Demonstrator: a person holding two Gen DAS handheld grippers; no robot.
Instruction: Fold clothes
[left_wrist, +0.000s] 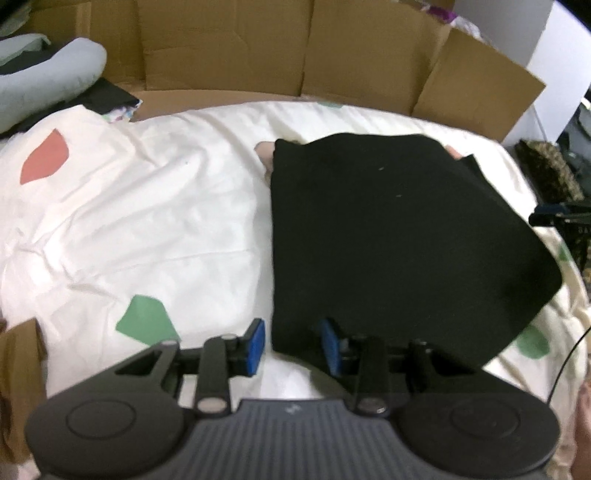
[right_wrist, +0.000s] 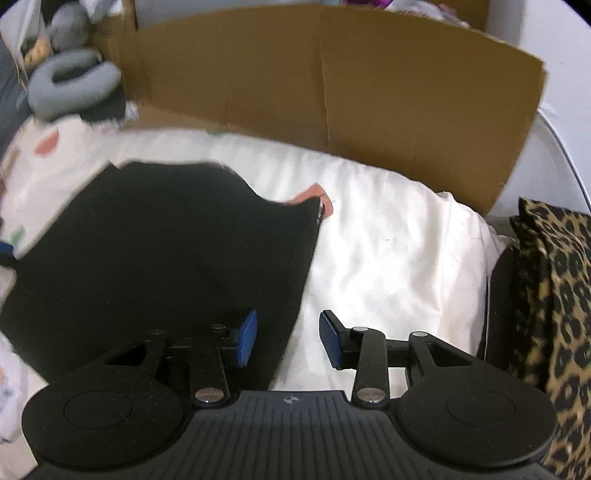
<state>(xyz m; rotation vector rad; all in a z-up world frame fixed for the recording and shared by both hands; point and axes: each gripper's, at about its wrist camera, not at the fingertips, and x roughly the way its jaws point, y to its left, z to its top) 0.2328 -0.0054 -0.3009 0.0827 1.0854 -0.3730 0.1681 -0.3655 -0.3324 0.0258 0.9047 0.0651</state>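
A black garment (left_wrist: 399, 236) lies flat on the bed (left_wrist: 147, 206). The left hand-held gripper (left_wrist: 293, 345) and the right hand-held gripper (right_wrist: 288, 338) both hang released over the garment's near corners, grasping nothing.

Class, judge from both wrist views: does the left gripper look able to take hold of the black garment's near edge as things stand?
Probably yes. The left gripper is open, its fingers straddling the near corner of the black garment, which lies flat on the white bedding. Nothing lies between them.
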